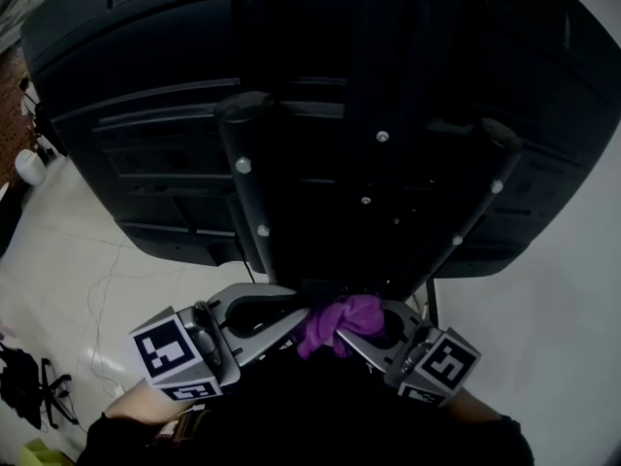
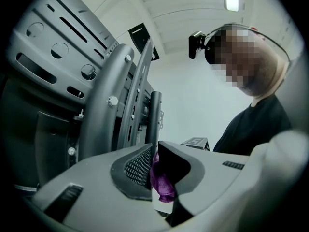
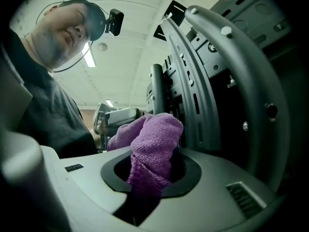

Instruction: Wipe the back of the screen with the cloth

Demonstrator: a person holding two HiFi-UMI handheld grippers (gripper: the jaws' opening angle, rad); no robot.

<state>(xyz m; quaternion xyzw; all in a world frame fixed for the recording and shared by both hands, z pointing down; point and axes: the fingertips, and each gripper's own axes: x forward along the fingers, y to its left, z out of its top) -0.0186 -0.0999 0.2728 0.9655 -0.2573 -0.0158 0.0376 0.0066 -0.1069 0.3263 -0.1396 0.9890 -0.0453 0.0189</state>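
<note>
Head view: purple cloth (image 1: 340,323) bunches between my left claw (image 1: 291,316) and right claw (image 1: 374,326), low beneath the back of the screen (image 1: 146,95) and its mounting arms (image 1: 247,183). Left gripper view: my jaws pinch only a thin edge of the cloth, so I judge this grip could slip. Right gripper view: my jaws clamp a thick wad. To wipe well, I should press that wad flat on the panel and steer around the arms.

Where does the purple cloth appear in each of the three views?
Head view: cloth at bottom centre.
Left gripper view: cloth low centre, pinched between the jaws.
Right gripper view: cloth at centre, bulging from the jaws.
Shared landmark: the screen's back.
</note>
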